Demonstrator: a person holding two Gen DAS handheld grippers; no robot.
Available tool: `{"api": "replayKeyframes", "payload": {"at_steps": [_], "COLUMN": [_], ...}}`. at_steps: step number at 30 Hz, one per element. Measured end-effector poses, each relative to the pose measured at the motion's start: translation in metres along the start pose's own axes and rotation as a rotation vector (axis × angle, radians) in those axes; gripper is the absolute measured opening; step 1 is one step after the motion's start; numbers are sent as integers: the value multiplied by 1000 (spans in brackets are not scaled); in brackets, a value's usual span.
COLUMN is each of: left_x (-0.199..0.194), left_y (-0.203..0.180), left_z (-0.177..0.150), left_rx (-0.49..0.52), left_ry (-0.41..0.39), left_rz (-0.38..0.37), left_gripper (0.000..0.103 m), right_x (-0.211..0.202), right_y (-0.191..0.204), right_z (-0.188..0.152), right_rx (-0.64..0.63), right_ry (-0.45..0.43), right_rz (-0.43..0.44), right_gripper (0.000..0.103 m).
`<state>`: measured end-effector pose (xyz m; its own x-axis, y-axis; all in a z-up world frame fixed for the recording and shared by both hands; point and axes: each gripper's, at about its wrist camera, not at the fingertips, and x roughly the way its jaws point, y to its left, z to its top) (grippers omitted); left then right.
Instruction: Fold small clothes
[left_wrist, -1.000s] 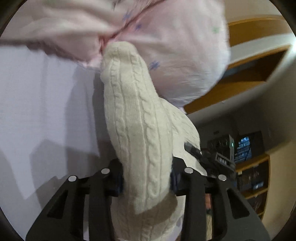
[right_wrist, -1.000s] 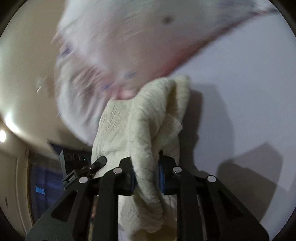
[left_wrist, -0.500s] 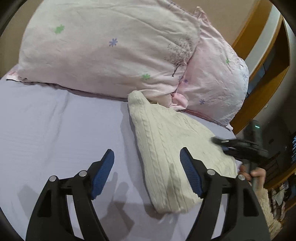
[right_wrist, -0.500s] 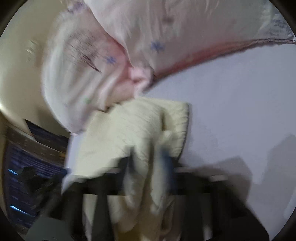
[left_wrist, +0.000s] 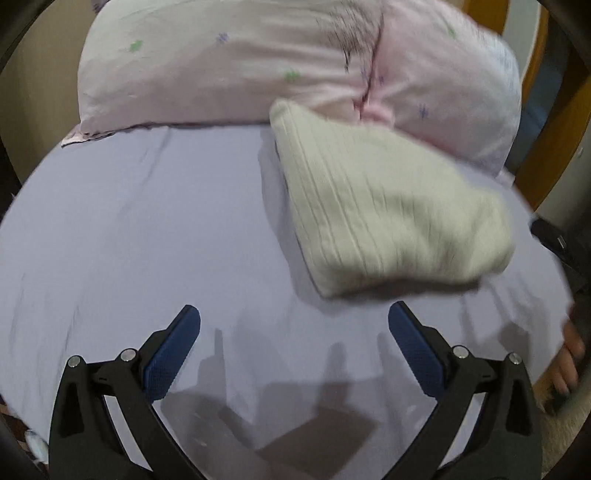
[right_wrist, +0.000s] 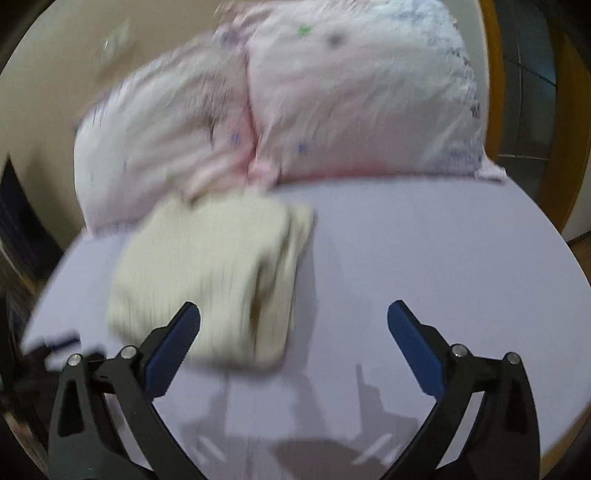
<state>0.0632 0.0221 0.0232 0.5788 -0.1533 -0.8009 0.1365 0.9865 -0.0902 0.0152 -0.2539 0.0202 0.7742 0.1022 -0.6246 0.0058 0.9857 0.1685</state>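
Observation:
A folded cream cable-knit garment (left_wrist: 384, 210) lies on the lavender bedsheet (left_wrist: 140, 229), its far end against the pink pillows. It also shows in the right wrist view (right_wrist: 210, 277), blurred, at the left. My left gripper (left_wrist: 293, 332) is open and empty, pulled back a little short of the garment's near edge. My right gripper (right_wrist: 293, 328) is open and empty, with its left finger (right_wrist: 173, 343) in front of the garment's near edge.
Two pale pink floral pillows (left_wrist: 266, 62) lie across the head of the bed, also in the right wrist view (right_wrist: 295, 110). A wooden frame (left_wrist: 546, 122) stands at the right. A person's hand (left_wrist: 570, 358) shows at the bed's right edge.
Both grippers let go of the cream garment, opened wide and drew back. The garment now lies folded on the sheet by the pillows.

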Motion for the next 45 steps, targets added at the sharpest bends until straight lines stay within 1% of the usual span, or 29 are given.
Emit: {"api": "replayKeyframes", "payload": {"at_steps": [2, 5, 7, 10, 13, 16, 20, 23, 29, 45], "left_x": [8, 22, 25, 25, 26, 26, 26, 27, 27, 26], "left_y": [-11, -18, -20, -22, -23, -24, -25, -25, -25, -25], "left_z": [-5, -9, -12, -15, -16, -16, -16, -15, -15, -16], "left_rx": [26, 29, 25, 22, 22, 7, -6, -4, -8, -9], "left_ry": [29, 65, 81, 75, 83, 105, 156, 165, 159, 155], "left_rz": [41, 52, 68, 93, 113, 121, 127, 124, 126, 128], "left_gripper": [102, 102, 102, 102, 102, 102, 102, 102, 102, 102], "right_x": [3, 15, 26, 36, 43, 43, 44, 45, 46, 46], "right_y": [12, 23, 32, 43, 53, 53, 53, 53, 53, 53], "right_z": [-25, -43, -50, -57, -62, -63, -63, -62, -61, -61], "right_rx": [-44, -73, -86, -105, -147, -146, -147, -143, -130, -128], "right_ry": [48, 88, 112, 142, 158, 158, 166, 173, 189, 190], "right_rz": [-13, -36, -43, -41, -92, -97, -97, -100, -112, -114], "right_gripper": [101, 101, 101, 101, 101, 101, 101, 101, 101, 101]}}
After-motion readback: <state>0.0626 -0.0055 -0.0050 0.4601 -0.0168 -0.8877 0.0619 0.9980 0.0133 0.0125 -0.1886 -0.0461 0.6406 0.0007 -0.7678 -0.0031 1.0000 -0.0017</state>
